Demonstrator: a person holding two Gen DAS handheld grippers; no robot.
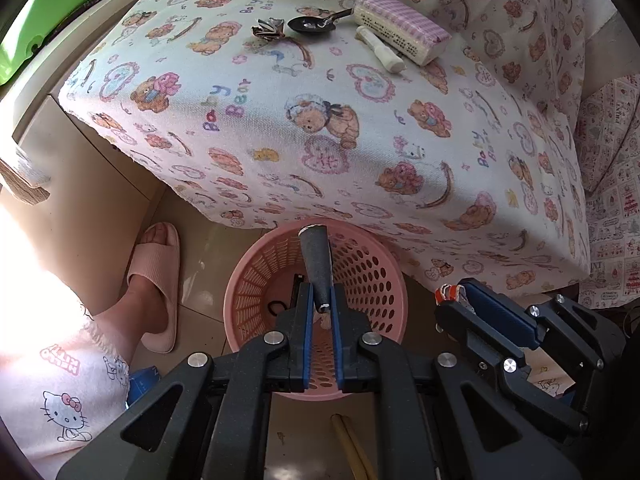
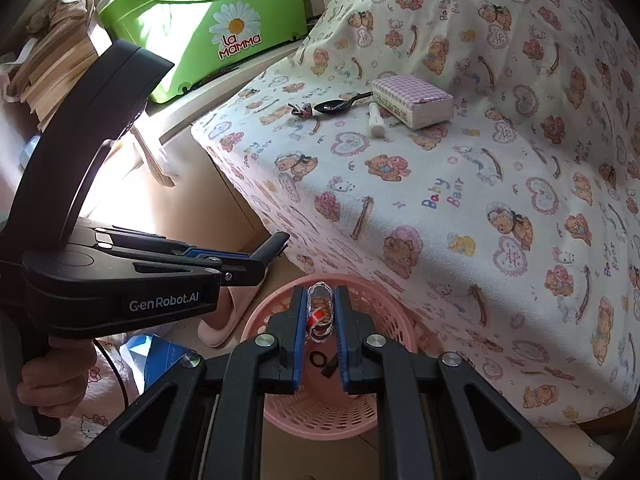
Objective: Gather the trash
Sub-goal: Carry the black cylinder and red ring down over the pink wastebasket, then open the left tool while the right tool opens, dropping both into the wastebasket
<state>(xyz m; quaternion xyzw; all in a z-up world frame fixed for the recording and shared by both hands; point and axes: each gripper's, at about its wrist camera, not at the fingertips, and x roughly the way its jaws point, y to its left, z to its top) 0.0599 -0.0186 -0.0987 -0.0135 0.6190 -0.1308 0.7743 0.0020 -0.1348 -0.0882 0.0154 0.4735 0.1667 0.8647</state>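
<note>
A surface [image 1: 360, 152] draped in a white cloth printed with teddy bears and pink hearts fills the room ahead, sunlight falling hard across the tiled floor beside it. Below its front edge stands a round pink plastic basket with perforated walls [image 1: 372, 276], on the floor.

The left tongs [image 1: 321, 300] hang right over the basket's mouth, clenched on a dark grey tapered paper cone [image 1: 316, 264] whose narrow end sits between the blue pads while the wider end tilts up toward the cloth. The right tongs [image 2: 320, 312] are alongside, also above the basket, gripping a crumpled clear wrapper with red and white markings [image 2: 319, 314]. Inside the basket, a small black ring [image 2: 319, 358] lies at the bottom with another dark scrap beside it.

Up on the surface, well apart from the basket, a small crumpled dark foil wrapper [image 1: 269, 29] lies just beside a black spoon [image 1: 314, 24]. The spoon's handle reaches toward a pack of tissues in pink checked wrapping [image 1: 402, 30], and a white stick-like tube [image 1: 380, 49] lies against the pack's near side.

Further out, a bright green plastic box with a daisy logo [image 2: 208, 20] sits to the left behind the surface. The person's foot in a pale pink slipper [image 1: 154, 280] rests on the tiles left of the basket, below pyjamas printed with cartoon cats.
</note>
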